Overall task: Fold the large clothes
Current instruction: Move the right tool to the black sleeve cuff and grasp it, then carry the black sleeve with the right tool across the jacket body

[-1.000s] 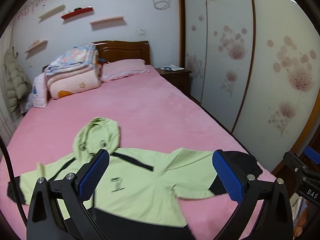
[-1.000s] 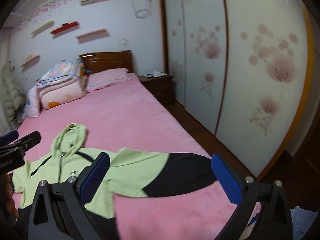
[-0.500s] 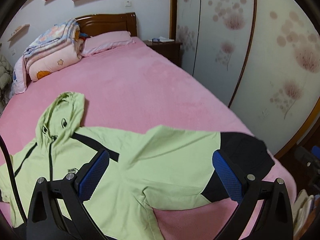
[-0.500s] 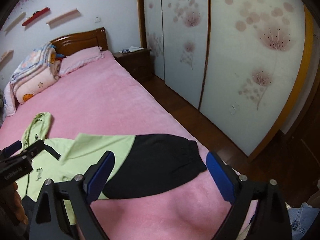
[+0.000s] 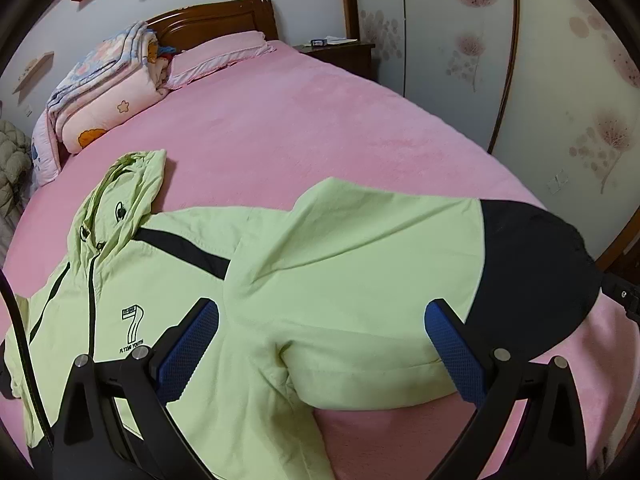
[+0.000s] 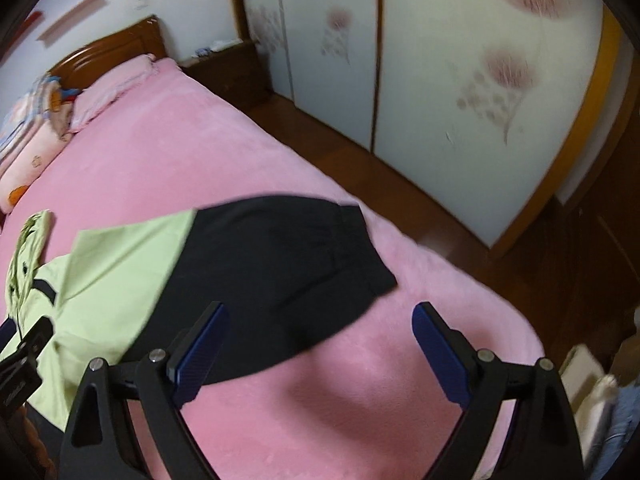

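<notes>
- Pink bed (image 5: 320, 128) fills most of the room, with a dark wood headboard (image 5: 212, 20) at the far end.
- Next to the headboard sit a pink pillow (image 5: 218, 58) and a stack of folded blankets (image 5: 104, 88).
- White closet doors with pink flowers (image 5: 560, 60) stand along the side of the bed.
- A small dark nightstand (image 5: 340, 52) stands beside the bed near the pillow.
- The light green hoodie (image 5: 168, 300) lies flat on the bed, front side up, with a number 7 on the chest.
- Its hood (image 5: 124, 196) points toward the headboard.
- One sleeve (image 5: 380, 276) stretches out to the side, and its black end (image 6: 288, 276) lies close to the edge of the bed.
- The left gripper (image 5: 322, 344) hangs over the green part of the sleeve with its blue pads wide apart, holding nothing.
- The right gripper (image 6: 320, 350) hangs over the black sleeve end and the pink bed, also spread wide and holding nothing.
- The right view is blurry, so it is hard to tell if that gripper touches the cloth.
</notes>
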Demonstrator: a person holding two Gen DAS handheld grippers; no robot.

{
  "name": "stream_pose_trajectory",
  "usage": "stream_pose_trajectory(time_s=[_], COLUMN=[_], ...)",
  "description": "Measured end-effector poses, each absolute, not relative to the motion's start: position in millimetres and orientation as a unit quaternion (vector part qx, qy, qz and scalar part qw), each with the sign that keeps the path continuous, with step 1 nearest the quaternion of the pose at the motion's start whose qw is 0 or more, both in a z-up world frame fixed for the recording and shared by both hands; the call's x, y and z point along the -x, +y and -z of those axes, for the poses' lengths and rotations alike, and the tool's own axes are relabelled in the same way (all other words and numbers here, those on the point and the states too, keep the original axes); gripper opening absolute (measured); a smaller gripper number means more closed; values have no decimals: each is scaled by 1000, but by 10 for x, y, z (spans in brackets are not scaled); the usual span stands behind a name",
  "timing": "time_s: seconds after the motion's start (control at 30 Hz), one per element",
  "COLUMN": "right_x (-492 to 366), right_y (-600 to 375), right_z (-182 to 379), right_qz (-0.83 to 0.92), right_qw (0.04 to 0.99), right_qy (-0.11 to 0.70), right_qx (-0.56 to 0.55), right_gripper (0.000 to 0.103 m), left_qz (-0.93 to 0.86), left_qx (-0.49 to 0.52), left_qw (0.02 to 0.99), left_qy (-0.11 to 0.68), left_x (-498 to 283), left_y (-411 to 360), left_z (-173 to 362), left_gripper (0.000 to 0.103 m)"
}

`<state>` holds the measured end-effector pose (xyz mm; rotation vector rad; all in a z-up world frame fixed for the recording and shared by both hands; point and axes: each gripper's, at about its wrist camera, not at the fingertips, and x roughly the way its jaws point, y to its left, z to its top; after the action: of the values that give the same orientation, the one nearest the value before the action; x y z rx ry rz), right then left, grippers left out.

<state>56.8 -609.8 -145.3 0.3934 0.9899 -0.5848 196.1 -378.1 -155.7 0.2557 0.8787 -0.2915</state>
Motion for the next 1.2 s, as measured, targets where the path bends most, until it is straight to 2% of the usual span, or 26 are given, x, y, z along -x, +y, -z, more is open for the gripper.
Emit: stream_pose_trajectory(time_s=[0.27,0.37,0.43,0.47,0.53,0.77,1.0,1.1,1.2], right_x=[-516,-574,-636,-673,-695,-719,-931,-1043,-1205], right_y=[-6407,-6456,-6466,-6452,-6439,-5745,-4141,-3477,-2828], right_z=[1836,1945,1984,2001,1984,1209,298,276,523], right_qz=[262,263,264,258,246,187,13,-55,-99], right_qw=[794,785,785,785,788,862,932,933,921], right_qy=[465,465,466,469,465,395,332,339,372], right_qx=[-291,-313,-310,-312,-319,-257,-143,-105,-64], right_gripper=[90,77,54,33,4,3,3,3,3], left_qz=[127,125,126,125,124,113,78,57,44], left_qx=[-118,-106,-98,-96,-92,-67,-36,-18,-2], left_qw=[886,885,882,881,880,891,908,911,911], left_qy=[430,437,444,446,449,435,410,408,410], left_x=[-1996,-1981,-1962,-1954,-1934,-1825,-1656,-1604,-1569], left_y=[-3524,-3391,-3297,-3264,-3185,-2694,-1885,-1487,-1113], left_z=[1605,1600,1600,1595,1571,1302,978,905,923], left_gripper=[102,102,102,102,102,102,102,102,102])
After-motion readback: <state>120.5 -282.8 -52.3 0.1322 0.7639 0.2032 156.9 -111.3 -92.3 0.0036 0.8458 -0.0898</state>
